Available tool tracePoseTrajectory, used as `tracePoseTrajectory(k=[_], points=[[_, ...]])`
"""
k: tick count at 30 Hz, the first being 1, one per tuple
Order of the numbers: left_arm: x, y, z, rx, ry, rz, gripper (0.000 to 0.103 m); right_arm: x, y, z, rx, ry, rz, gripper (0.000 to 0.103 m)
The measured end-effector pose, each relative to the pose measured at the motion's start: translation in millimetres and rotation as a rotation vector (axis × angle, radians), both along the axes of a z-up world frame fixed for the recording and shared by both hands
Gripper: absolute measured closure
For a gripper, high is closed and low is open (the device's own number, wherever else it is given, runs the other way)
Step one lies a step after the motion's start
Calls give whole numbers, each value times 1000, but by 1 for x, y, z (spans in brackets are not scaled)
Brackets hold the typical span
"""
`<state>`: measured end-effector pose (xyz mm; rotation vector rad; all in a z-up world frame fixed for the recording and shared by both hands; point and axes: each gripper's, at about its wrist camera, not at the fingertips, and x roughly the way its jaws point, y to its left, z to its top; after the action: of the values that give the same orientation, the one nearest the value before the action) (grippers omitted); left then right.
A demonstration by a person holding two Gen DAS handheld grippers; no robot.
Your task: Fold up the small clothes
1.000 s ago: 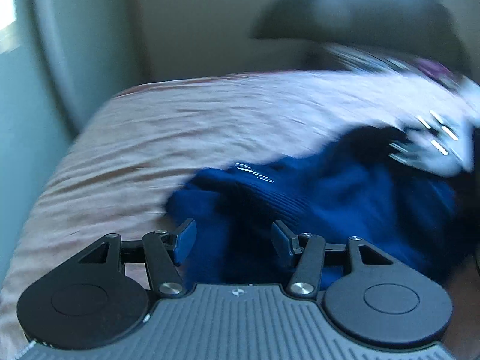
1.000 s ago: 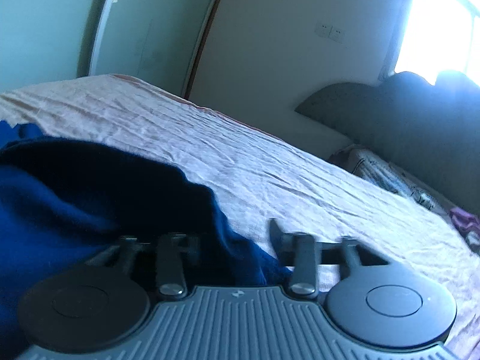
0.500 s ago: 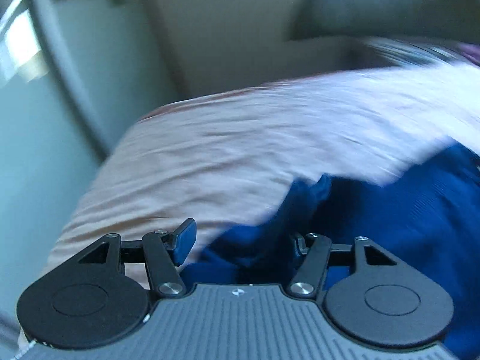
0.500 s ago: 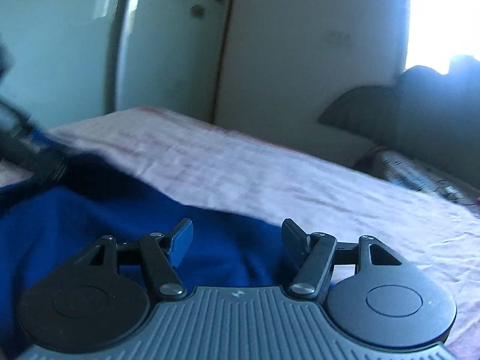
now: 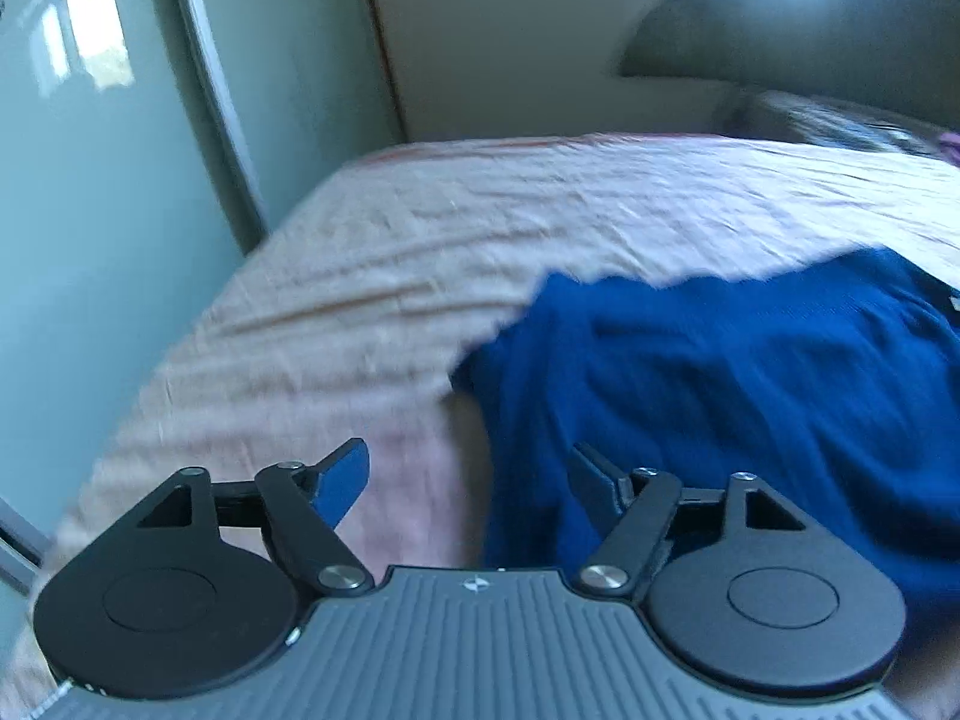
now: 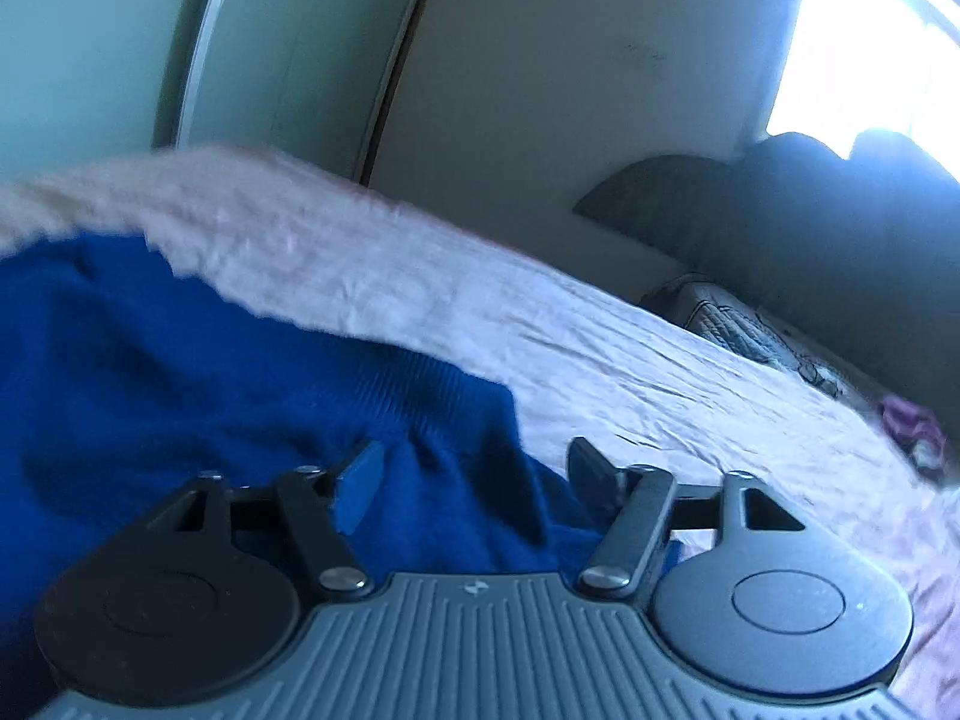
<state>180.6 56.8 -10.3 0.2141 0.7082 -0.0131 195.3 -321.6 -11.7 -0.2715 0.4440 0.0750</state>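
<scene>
A dark blue knit garment [image 5: 720,384] lies spread on the pink bed sheet [image 5: 420,252]. In the left wrist view it fills the right half. My left gripper [image 5: 468,480] is open, over the garment's left edge, holding nothing. In the right wrist view the same blue garment [image 6: 180,372] fills the lower left, with a ribbed band near its right corner. My right gripper [image 6: 477,477] is open, just above that corner, holding nothing. Both views are blurred by motion.
A pale green wardrobe door [image 5: 90,210] stands left of the bed. A dark headboard [image 6: 810,210] and patterned bedding [image 6: 738,324] lie at the far right, with a small purple cloth [image 6: 912,420]. A bright window [image 6: 870,42] is above.
The garment went from a bunched heap to lying spread out. Both grippers moved apart to its opposite edges, and the right gripper, hidden by cloth a second ago, now shows open.
</scene>
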Motion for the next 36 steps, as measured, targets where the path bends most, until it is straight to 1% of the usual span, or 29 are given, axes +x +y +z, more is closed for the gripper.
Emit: tracePoseTrajectory(k=[2, 5, 7, 8, 10, 13, 14, 15, 16, 17, 18, 19, 20, 21, 24, 27, 29, 32, 33, 34, 35, 36], points=[[-21, 6, -6, -11, 7, -29, 26, -10, -20, 7, 106, 10, 4, 29], [-43, 10, -15, -26, 30, -69, 25, -34, -57, 13, 316, 64, 28, 29], [-55, 12, -21, -57, 44, -89, 26, -48, -73, 16, 402, 95, 38, 29], [-58, 12, -24, -69, 49, -100, 26, -56, -79, 15, 429, 116, 47, 29], [-65, 11, -28, -84, 47, -121, 27, -66, -84, 11, 450, 154, 60, 29], [-72, 7, -33, -75, 23, -129, 28, -75, -82, 0, 445, 204, 67, 30], [-72, 6, -34, -76, 19, -129, 29, -76, -82, -5, 444, 219, 60, 42], [-72, 6, -35, -84, 20, -131, 35, -77, -80, -10, 454, 230, 56, 51], [-72, 6, -36, -97, 23, -131, 49, -76, -80, -16, 476, 249, 59, 70], [-71, 7, -36, -114, 32, -133, 54, -80, -79, -20, 491, 261, 62, 80], [-69, 8, -35, -131, 42, -137, 64, -80, -77, -23, 489, 268, 67, 85], [-69, 8, -34, -138, 46, -134, 80, -82, -74, -25, 481, 266, 68, 95], [-69, 8, -32, -131, 44, -129, 90, -84, -73, -25, 480, 258, 65, 97], [-69, 8, -30, -128, 41, -124, 93, -86, -73, -24, 483, 242, 58, 97], [-71, 15, -23, -172, 42, -115, 94, -96, -77, -14, 451, 176, 18, 98], [-76, 21, -14, -190, 31, -126, 94, -105, -85, -3, 420, 128, -20, 99], [-77, 22, -15, -179, 37, -128, 94, -107, -87, -2, 394, 141, -17, 98], [-72, 20, -30, -149, 90, -123, 94, -103, -79, -9, 320, 171, -33, 98], [-74, 18, -30, -131, 77, -131, 93, -100, -75, -12, 301, 197, -35, 98], [-76, 16, -27, -112, 66, -135, 87, -99, -70, -13, 277, 202, -43, 97], [-78, 15, -25, -104, 59, -135, 83, -102, -65, -12, 253, 181, -66, 95], [-79, 15, -22, -98, 53, -132, 76, -103, -60, -8, 227, 149, -92, 94]])
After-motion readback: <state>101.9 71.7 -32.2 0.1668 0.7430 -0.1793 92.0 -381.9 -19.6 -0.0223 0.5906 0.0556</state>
